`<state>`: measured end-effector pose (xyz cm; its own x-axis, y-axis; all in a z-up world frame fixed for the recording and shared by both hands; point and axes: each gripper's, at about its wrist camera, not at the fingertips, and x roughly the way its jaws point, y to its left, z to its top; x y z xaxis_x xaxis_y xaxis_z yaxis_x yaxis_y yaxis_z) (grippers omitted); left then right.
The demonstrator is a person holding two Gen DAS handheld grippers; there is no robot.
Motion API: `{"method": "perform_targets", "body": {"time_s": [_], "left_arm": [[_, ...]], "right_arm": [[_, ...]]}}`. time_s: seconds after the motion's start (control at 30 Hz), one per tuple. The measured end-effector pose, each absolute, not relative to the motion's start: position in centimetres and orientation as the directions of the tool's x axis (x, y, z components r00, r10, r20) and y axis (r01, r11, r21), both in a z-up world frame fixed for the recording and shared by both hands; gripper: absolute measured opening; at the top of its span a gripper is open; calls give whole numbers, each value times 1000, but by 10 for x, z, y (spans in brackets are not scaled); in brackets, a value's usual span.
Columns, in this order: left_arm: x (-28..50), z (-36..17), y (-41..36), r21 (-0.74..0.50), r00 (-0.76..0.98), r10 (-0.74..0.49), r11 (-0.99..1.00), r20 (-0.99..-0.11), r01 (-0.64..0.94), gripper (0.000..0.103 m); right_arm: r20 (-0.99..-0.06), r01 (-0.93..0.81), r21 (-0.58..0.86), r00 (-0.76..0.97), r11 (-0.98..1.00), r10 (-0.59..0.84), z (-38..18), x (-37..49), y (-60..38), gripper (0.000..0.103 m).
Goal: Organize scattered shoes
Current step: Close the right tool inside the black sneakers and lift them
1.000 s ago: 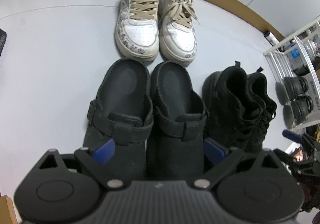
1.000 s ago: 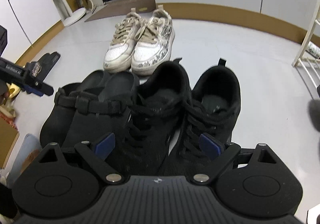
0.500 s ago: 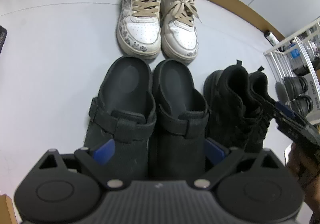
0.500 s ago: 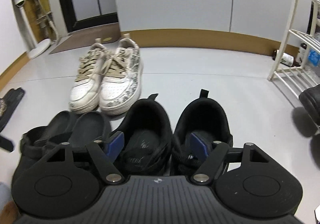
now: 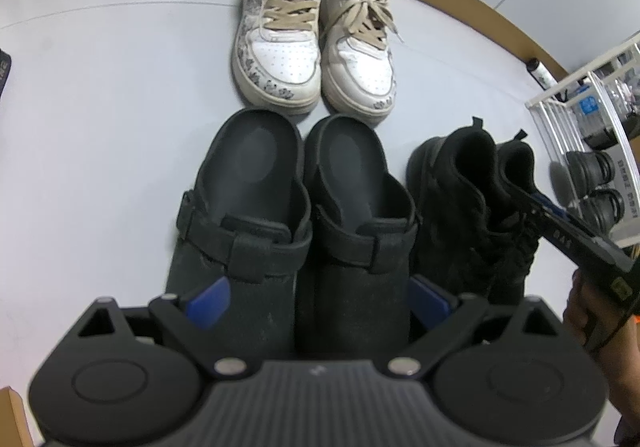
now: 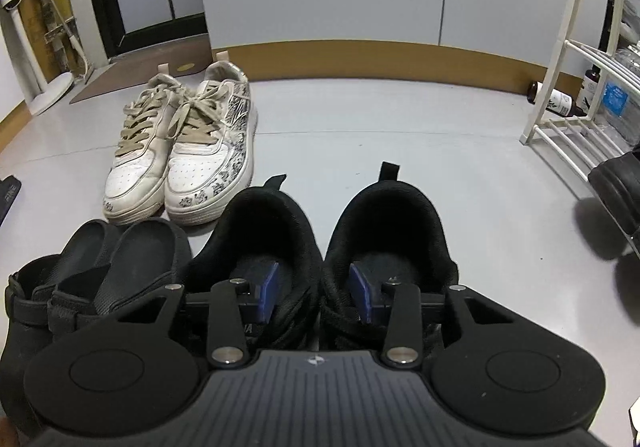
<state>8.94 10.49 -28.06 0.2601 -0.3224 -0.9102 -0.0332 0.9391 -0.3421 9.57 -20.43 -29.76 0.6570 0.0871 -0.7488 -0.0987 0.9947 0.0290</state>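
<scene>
Three pairs stand on the grey floor: white patterned sneakers (image 5: 312,47) (image 6: 180,159) at the back, black clogs (image 5: 300,199) (image 6: 100,267) in front of them, black sneakers (image 5: 472,199) (image 6: 400,215) to the clogs' right. My left gripper (image 5: 320,301) hovers open above the clogs' toes, its blue pads wide apart. My right gripper (image 6: 314,287) (image 5: 524,203) has one finger down inside each black sneaker. Its jaws are closing with the two adjoining inner collars between them, and a small gap shows at each pad.
A white wire rack (image 6: 560,87) (image 5: 580,135) stands at the right with black shoes (image 5: 592,171) (image 6: 616,183) on its low shelf and a dark bottle (image 6: 556,101) lying beside it. A fan stand (image 6: 44,95) and a doormat (image 6: 132,75) lie far left. A hand (image 5: 592,319) holds the right gripper.
My right gripper came forward and down over the black sneakers, put a finger into each one, and its jaws have narrowed a lot. The left gripper and the clogs stayed still.
</scene>
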Motion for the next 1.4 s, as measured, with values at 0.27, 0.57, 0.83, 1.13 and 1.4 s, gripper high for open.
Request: {"method": "perform_targets", "body": {"time_s": [0.27, 0.57, 0.83, 1.13, 1.4], "left_arm": [[89, -283, 99, -336, 245, -321, 942, -915, -20, 97], [90, -286, 91, -319, 232, -307, 948, -923, -12, 97], [90, -287, 87, -340, 231, -331, 940, -915, 0, 97], [88, -291, 99, -336, 227, -320, 941, -920, -32, 97], [88, -289, 98, -339, 231, -324, 940, -918, -29, 97]], "right_arm": [[-772, -93, 25, 631, 995, 78, -316, 106, -203, 44], [-775, -76, 26, 628, 997, 68, -323, 99, -202, 45], [-779, -88, 5, 625, 996, 60, -324, 93, -199, 52], [-795, -60, 26, 604, 998, 58, -325, 93, -198, 57], [-777, -83, -20, 629, 996, 37, -338, 95, -194, 52]]}}
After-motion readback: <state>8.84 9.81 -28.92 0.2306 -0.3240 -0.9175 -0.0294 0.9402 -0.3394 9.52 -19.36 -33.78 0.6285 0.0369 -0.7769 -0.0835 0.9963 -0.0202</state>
